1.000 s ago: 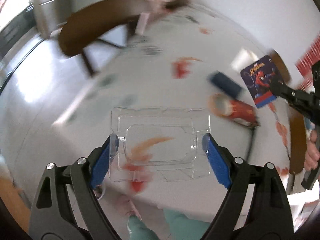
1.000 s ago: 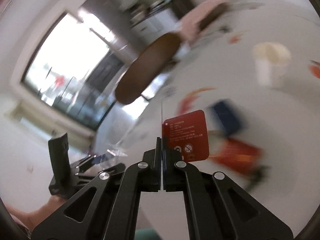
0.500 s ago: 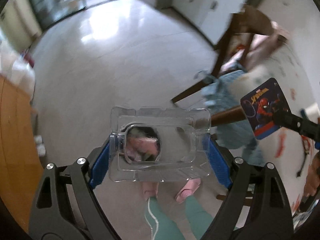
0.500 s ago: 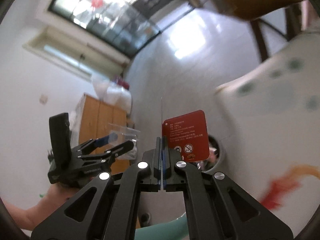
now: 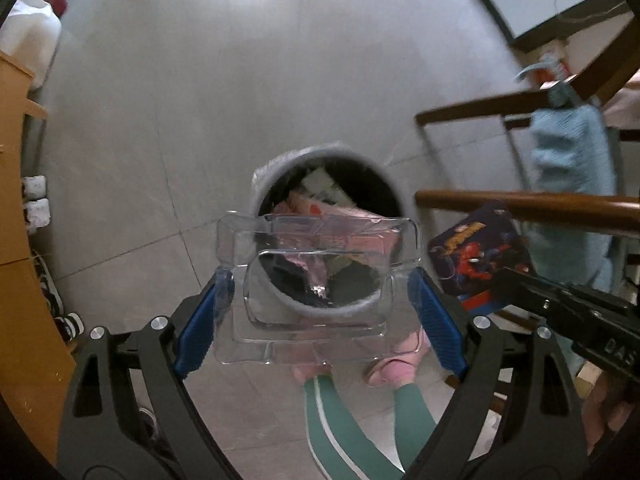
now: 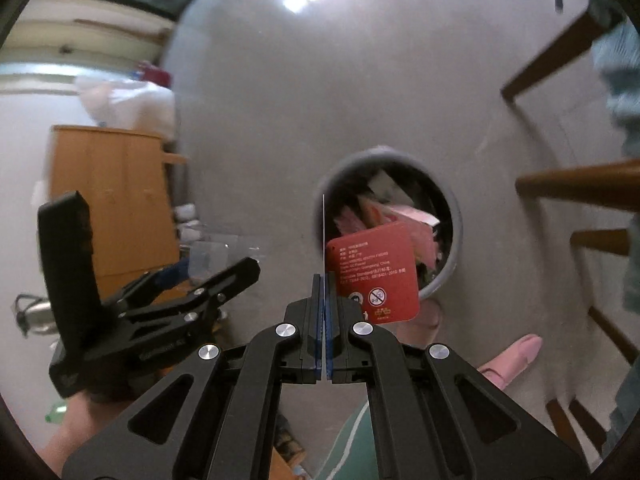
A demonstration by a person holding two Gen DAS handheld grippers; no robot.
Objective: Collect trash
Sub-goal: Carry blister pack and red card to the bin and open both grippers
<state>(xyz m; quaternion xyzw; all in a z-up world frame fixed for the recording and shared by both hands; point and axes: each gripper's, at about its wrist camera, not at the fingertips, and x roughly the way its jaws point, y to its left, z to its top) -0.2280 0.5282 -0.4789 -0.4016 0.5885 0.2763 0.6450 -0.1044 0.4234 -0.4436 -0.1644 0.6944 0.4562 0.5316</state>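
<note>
A clear plastic blister shell (image 5: 316, 280) sits between the blue pads of my left gripper (image 5: 320, 292), whose jaws are opening; both pads still touch the shell's sides. It hangs right above a round grey trash bin (image 5: 280, 168) on the floor, which holds pink wrappers and paper. My right gripper (image 6: 322, 284) pinches a Spider-Man card (image 5: 476, 260), its red back (image 6: 376, 276) facing the right wrist camera; these jaws are opening slightly too. The card hovers over the bin's near rim (image 6: 456, 216). My left gripper (image 6: 216, 268) shows at the left there.
Wooden chair rails (image 5: 520, 200) with a blue towel (image 5: 572, 152) stand right of the bin. A wooden cabinet (image 6: 112, 192) and white bags (image 6: 128, 96) are at the left. The person's green-trousered legs and pink slippers (image 5: 396, 364) stand just below the bin.
Both grippers swung off the patterned table and down over the floor bin. The shell and the card stayed in their grips throughout.
</note>
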